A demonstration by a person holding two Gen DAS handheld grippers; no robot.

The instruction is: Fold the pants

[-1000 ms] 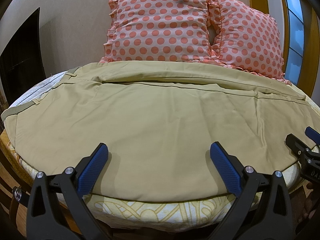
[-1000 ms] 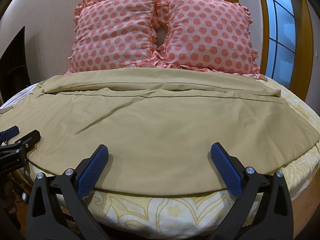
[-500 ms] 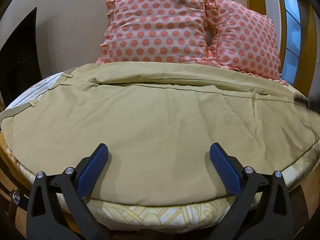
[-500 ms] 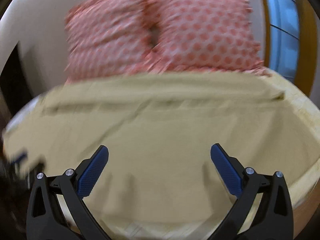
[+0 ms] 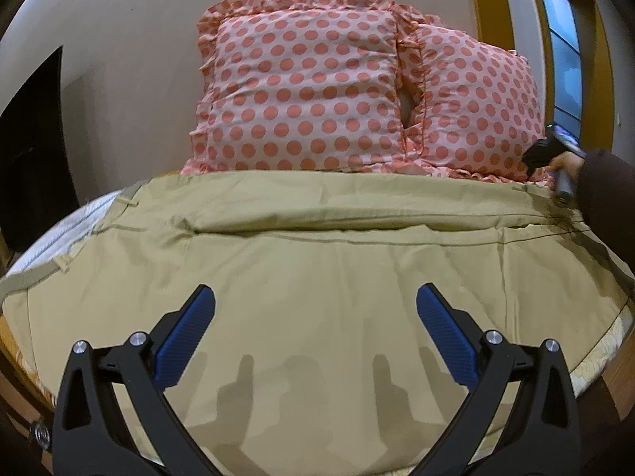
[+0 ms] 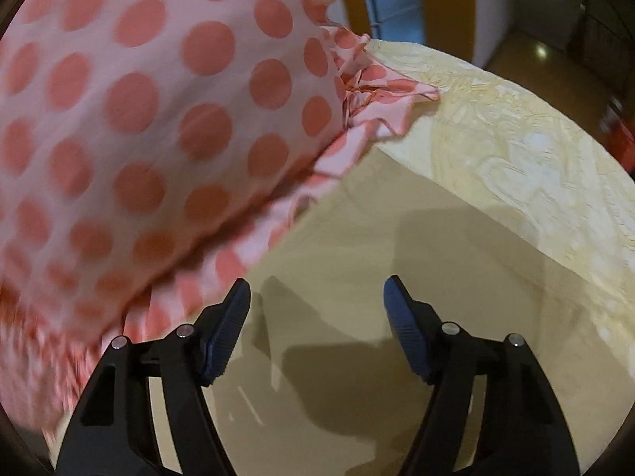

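Khaki pants [image 5: 301, 277] lie spread flat across the bed, waistband with belt loops at the left, legs running to the right. My left gripper [image 5: 315, 317] is open and empty, low over the near side of the pants. My right gripper [image 6: 317, 313] is open and empty, low over the far right end of the pants [image 6: 397, 297], close beside a pillow. In the left wrist view it shows only as a dark body [image 5: 555, 158] at the far right edge, its fingers hidden.
Two pink polka-dot pillows [image 5: 305, 95] [image 5: 476, 115] lean on the wall behind the pants; one fills the left of the right wrist view [image 6: 139, 139]. A cream patterned bedspread [image 6: 535, 158] lies under the pants. A window [image 5: 563, 51] is at the right.
My right gripper swung from the near edge of the bed to the far right end of the pants beside the pillow. My left gripper moved forward over the pants.
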